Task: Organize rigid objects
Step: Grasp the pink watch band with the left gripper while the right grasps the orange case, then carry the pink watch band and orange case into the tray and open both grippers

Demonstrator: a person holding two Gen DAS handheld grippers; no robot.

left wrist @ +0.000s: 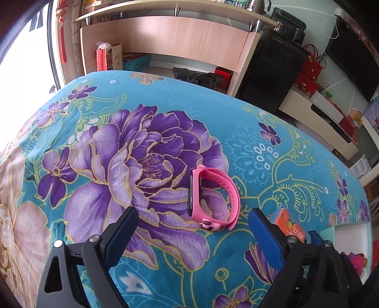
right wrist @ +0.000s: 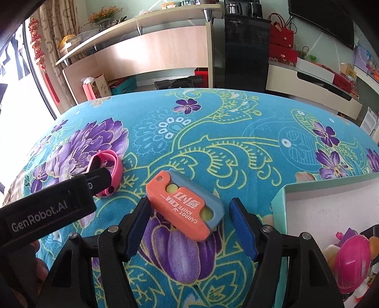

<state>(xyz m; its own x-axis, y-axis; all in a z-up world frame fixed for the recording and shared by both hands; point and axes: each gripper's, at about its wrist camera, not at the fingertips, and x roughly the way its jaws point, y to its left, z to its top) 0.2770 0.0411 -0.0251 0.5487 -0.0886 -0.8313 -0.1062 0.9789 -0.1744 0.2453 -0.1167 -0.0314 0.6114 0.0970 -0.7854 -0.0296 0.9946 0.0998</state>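
A home living room: floral blanket point(left wrist: 165, 113), wooden desk with shelf point(left wrist: 170, 38), wall television point(right wrist: 322, 21), red gift bags point(right wrist: 281, 35).

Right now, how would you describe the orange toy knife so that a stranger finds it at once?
Look at the blue floral cloth that covers the table, left of the open white box. There, between the open fingers of the right gripper, lies the toy knife. Unlike the pink watch to its left, it is a flat orange and grey-blue block printed "CARROT KNIFE".
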